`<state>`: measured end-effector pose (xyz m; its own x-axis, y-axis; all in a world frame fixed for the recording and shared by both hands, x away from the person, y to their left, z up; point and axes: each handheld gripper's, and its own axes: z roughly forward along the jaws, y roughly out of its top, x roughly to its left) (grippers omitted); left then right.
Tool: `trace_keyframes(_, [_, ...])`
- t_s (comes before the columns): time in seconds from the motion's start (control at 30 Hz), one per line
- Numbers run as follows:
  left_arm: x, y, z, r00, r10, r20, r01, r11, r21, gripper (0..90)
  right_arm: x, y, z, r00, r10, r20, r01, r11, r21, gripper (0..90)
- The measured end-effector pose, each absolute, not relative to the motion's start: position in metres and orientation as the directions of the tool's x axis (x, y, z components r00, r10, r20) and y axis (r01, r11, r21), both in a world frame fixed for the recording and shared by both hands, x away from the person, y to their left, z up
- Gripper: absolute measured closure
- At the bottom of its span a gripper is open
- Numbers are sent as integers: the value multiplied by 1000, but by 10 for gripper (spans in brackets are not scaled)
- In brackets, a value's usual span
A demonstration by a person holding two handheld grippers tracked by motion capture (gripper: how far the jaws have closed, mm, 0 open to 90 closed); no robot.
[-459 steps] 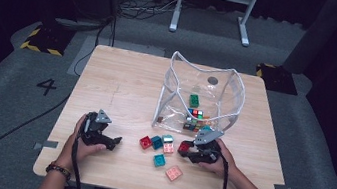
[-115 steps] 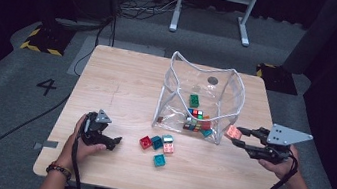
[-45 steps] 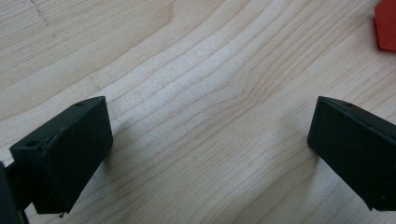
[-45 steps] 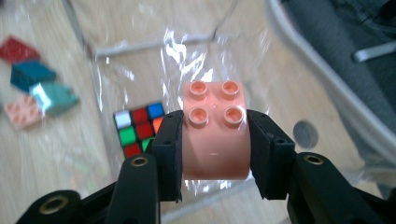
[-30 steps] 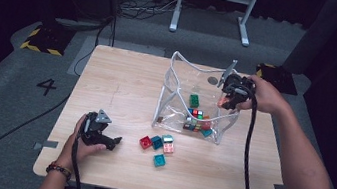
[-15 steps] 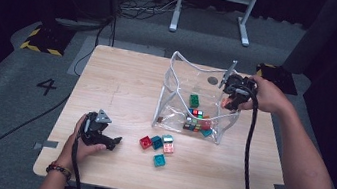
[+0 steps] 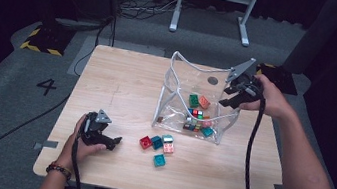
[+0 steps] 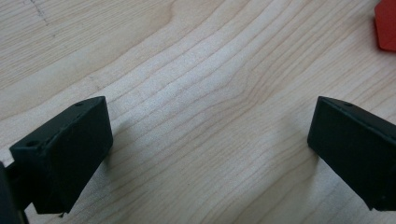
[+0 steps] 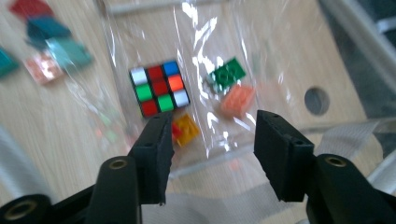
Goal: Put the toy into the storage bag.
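Since a moment ago our right gripper point(image 9: 210, 140) has just been opening over the clear bag point(image 7: 178, 83), nothing between its jaws, and the salmon brick point(image 9: 237, 99) lies inside. We lift straight out, clear of the bag's rim, while our left gripper point(image 8: 205, 154) rests wide open and empty on the worktop point(image 7: 122, 82).

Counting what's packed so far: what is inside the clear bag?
Inside the clear bag: a puzzle cube, green brick, orange brick, yellow brick. Glare hides any others.

Grey carpet floor point(image 7: 13, 101), dark surroundings

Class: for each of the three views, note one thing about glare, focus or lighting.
High view: dark surroundings, lit pale wooden table. Right gripper view: white glare streaks on the clear plastic bag; loose bricks behind it look blurred. Left gripper view: sharp wood grain; soft shadows beside the black fingers.
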<state>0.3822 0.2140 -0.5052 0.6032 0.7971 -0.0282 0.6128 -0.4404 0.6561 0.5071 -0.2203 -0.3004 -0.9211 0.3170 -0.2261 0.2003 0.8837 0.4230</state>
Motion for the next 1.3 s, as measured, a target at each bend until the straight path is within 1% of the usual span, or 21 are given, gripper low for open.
trace_keyframes(0.1, [382, 214, -505, 603, 797, -28, 613, -441, 656, 3, 497, -227, -292, -914, 335, -230, 172, 831, 528, 462])
trace_keyframes(0.13, [381, 214, -505, 598, 800, -38, 622, -435, 651, 3, 493, -229, -289, -912, 349, -217, 177, 809, 560, 463])
trace_keyframes(0.23, [382, 214, -505, 603, 797, -28, 613, -441, 656, 3, 480, -237, -283, -905, 377, -195, 166, 736, 656, 462])
trace_keyframes(0.3, [382, 214, -505, 604, 796, -26, 611, -442, 657, 3, 471, -239, -282, -902, 383, -200, 142, 701, 699, 436])
trace_keyframes(0.33, [382, 214, -505, 604, 797, -27, 611, -442, 657, 3, 462, -241, -281, -904, 371, -210, 108, 675, 730, 428])
trace_keyframes(0.43, [382, 214, -505, 603, 797, -28, 613, -441, 656, 3, 445, -245, -282, -910, 364, -199, 74, 613, 786, 409])
trace_keyframes(0.57, [382, 214, -505, 604, 797, -28, 613, -441, 656, 3, 426, -249, -288, -914, 351, -203, 38, 572, 819, 380])
trace_keyframes(0.67, [382, 214, -505, 603, 797, -28, 613, -441, 656, 3, 415, -250, -294, -920, 333, -208, 14, 558, 830, 379])
trace_keyframes(0.9, [382, 214, -505, 603, 797, -28, 613, -441, 655, 3, 392, -251, -311, -930, 309, -200, -9, 524, 851, 362])
trace_keyframes(0.97, [382, 214, -505, 603, 797, -28, 613, -441, 655, 3, 388, -249, -315, -933, 298, -201, -15, 526, 850, 347])
trace_keyframes(1.13, [382, 214, -505, 603, 797, -28, 613, -441, 656, 3, 377, -242, -329, -945, 263, -193, -29, 521, 853, 342])
trace_keyframes(1.3, [382, 214, -505, 603, 797, -28, 613, -441, 656, 3, 370, -229, -352, -960, 224, -168, -22, 537, 843, 342])
